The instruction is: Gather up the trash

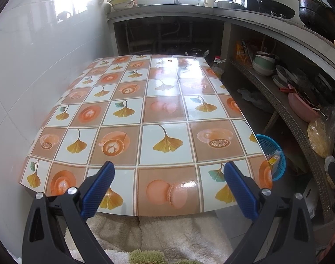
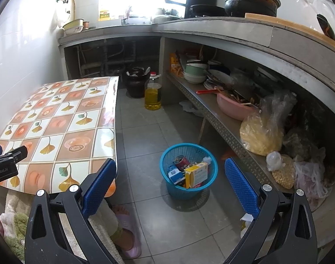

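Trash fills blue basket (image 2: pixel 188 169) on floor beside table (image 2: pixel 57 118).

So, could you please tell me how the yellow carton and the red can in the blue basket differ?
The yellow carton is a boxy, flat-sided pack, while the red can is round with a metal top. The carton sits nearer the camera and looks bigger; the can lies partly hidden behind it. Both lie in the blue basket.
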### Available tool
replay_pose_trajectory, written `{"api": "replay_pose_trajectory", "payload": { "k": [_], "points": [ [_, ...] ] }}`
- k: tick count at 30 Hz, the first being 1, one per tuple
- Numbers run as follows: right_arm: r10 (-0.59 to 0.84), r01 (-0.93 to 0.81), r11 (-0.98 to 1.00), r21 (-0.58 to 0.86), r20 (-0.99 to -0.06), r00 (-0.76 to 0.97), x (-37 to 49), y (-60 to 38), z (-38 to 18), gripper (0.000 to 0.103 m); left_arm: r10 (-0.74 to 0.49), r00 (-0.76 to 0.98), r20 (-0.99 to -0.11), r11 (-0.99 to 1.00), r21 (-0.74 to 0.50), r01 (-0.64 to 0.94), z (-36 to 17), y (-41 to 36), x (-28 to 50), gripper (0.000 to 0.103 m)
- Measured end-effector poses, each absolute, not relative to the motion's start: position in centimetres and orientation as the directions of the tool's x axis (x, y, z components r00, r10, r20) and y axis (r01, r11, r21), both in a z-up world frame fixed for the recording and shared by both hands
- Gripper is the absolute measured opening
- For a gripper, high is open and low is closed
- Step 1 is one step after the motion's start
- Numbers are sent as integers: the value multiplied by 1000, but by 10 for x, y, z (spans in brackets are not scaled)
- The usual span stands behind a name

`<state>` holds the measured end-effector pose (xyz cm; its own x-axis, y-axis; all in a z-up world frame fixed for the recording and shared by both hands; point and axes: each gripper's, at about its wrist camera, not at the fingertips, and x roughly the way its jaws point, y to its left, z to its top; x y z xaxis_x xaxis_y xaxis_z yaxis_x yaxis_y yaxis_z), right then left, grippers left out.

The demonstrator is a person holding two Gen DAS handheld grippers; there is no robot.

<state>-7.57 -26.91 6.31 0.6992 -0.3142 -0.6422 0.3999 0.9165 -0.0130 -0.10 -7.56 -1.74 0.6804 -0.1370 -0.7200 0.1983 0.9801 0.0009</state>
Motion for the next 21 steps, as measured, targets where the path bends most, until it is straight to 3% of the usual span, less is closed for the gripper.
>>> {"api": "replay_pose_trajectory", "payload": {
  "k": [21],
  "points": [
    [-315, 399, 917, -17, -643, 698, -74, -264, 62, 95, -134, 677, -724, 980, 2, 197, -19, -74, -2, 97]
  ]
}}
